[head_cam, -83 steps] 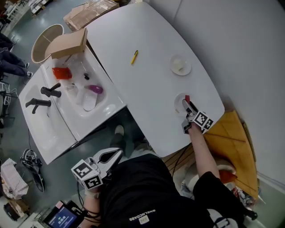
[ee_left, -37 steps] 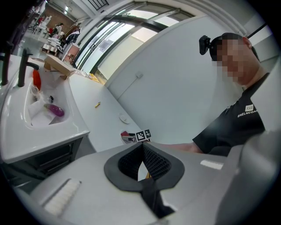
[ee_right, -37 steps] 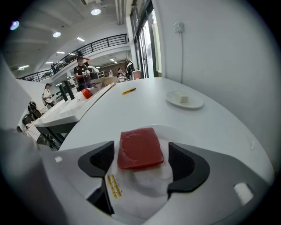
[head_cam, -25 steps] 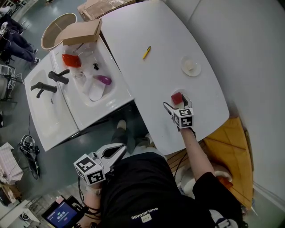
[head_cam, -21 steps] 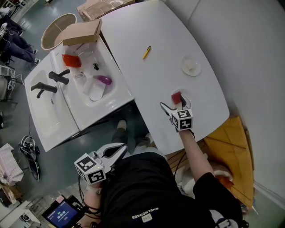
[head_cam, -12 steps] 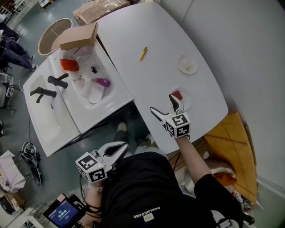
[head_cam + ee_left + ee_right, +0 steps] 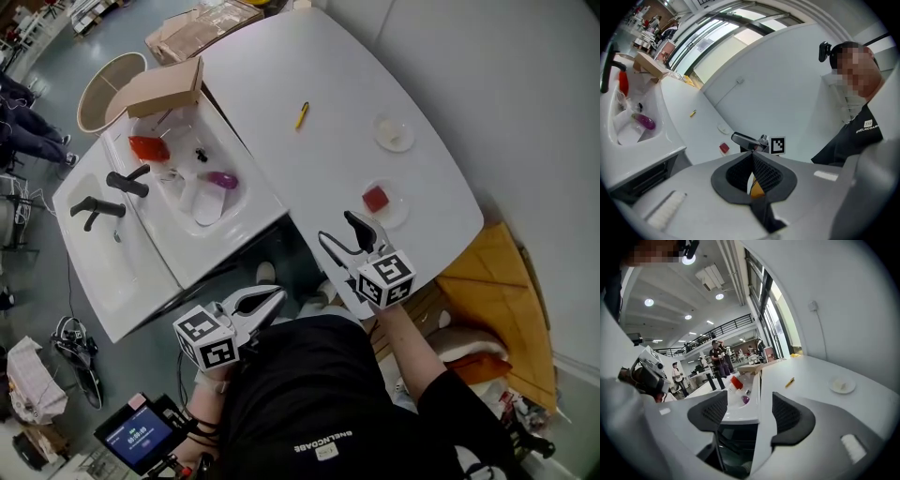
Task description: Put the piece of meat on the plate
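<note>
The red piece of meat (image 7: 376, 199) lies on a small clear plate (image 7: 394, 215) near the white table's near right edge; it also shows in the left gripper view as the meat (image 7: 723, 148). My right gripper (image 7: 343, 235) hangs lifted in front of the plate, apart from it. Its jaws are closing with nothing between them, and the right gripper (image 7: 749, 411) looks toward the sink. My left gripper (image 7: 270, 297) is low by my body, off the table. The left gripper (image 7: 752, 158) has its pads together and holds nothing.
A second small plate (image 7: 394, 134) with a pale item sits farther back, and a yellow pen (image 7: 301, 115) lies mid-table. Left of the table is a white sink (image 7: 246, 214) holding a purple object (image 7: 223, 179) and a red one (image 7: 148, 147). Behind stand a cardboard box (image 7: 161, 86) and a round bin (image 7: 94, 92).
My right gripper let go of the meat on the plate, then drew back toward me and rose, its jaws narrowing. The left gripper hardly moved.
</note>
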`<action>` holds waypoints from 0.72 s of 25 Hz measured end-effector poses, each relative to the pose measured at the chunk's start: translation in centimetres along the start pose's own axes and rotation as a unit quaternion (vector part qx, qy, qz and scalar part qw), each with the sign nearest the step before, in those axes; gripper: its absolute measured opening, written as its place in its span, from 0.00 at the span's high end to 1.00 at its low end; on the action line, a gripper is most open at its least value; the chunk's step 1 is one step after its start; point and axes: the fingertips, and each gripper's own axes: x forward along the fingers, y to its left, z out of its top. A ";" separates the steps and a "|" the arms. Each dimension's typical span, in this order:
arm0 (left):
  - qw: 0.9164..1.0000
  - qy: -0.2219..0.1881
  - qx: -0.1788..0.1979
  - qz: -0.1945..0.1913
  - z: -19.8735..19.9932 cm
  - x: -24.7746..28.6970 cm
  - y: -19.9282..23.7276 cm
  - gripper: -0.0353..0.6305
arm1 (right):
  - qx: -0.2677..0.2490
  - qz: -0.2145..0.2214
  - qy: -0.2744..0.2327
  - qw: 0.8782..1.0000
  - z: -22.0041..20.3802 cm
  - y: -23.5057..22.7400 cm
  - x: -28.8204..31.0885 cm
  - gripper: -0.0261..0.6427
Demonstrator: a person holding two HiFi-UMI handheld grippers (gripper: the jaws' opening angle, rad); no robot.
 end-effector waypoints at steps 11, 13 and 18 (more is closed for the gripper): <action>0.993 0.063 0.034 -0.096 1.8 4.4 -1.1 0.92 | 0.055 -0.069 -0.067 0.994 1.9 1.1 -5.3 0.75; 0.990 0.077 0.039 -0.114 1.8 5.5 -1.6 0.92 | 0.067 -0.089 -0.082 0.990 2.0 0.7 -6.5 0.76; 0.979 0.118 0.050 -0.159 1.3 8.3 -2.8 0.92 | 0.089 -0.143 -0.112 0.979 1.8 -0.3 -10.1 0.78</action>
